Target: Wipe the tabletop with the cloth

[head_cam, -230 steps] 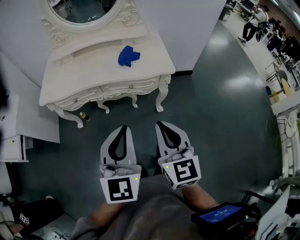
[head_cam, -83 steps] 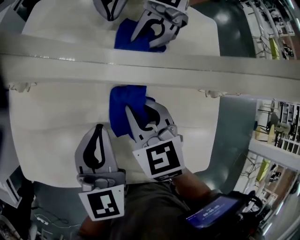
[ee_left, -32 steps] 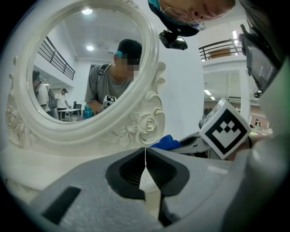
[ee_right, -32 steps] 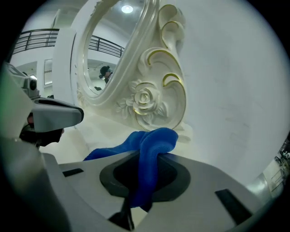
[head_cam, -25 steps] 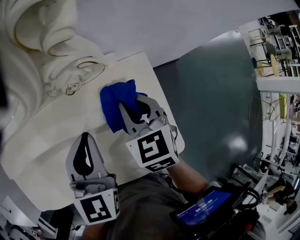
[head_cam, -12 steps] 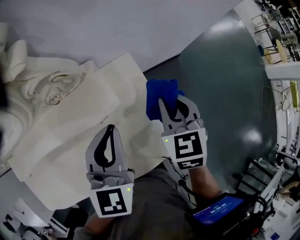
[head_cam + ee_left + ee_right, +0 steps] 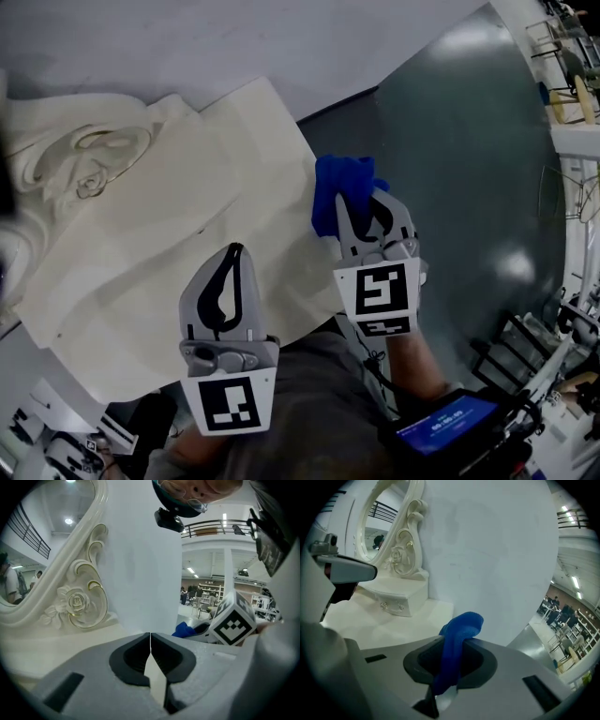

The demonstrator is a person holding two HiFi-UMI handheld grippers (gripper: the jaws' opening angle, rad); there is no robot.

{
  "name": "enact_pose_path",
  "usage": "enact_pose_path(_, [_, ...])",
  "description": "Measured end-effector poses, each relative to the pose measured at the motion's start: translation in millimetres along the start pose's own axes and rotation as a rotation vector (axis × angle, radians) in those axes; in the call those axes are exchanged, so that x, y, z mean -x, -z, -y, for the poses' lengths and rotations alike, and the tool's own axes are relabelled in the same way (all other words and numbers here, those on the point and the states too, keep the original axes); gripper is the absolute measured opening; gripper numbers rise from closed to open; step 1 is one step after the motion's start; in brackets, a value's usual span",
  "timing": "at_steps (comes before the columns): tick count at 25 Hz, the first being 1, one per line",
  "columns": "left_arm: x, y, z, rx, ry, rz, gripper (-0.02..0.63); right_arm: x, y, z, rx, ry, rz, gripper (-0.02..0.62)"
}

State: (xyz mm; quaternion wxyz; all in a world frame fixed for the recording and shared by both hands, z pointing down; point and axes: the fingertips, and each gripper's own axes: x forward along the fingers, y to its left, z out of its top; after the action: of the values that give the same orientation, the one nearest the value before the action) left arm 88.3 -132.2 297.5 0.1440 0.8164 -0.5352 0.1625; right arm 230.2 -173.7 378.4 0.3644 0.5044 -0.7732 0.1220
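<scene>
The cloth was of blue, soft, fuzzy fabric, gathered into a thick narrow strip. The right claw was clamped on it. In the right gripper view the strip ran lengthwise between the two grey jaws, and its rounded end stood out past their tips and bent a little to the right. Its long axis followed the line of the claw, pointing away from the person.

In the head view the cloth was just beside the right edge of the table, over the dark, glossy floor. Whether it touched that edge I could not tell.

The table was cream-white and smooth, with a curved outline. At its back edge stood a carved mirror frame with a rose and scrolls, and a small drawer with round knobs.

The left claw was over the front part of the table, its jaws together with nothing between them.
</scene>
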Motion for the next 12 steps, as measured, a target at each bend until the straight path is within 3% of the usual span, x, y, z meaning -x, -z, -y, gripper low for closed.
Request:
enact_pose_path(6, [0, 20, -12, 0.030, -0.035, -0.031, 0.018, -28, 19, -33, 0.100, -0.056, -0.059, 0.061])
enact_pose_path(12, [8, 39, -33, 0.067, -0.062, -0.051, 0.018, -39, 18, -53, 0.111, -0.071, -0.064, 0.060])
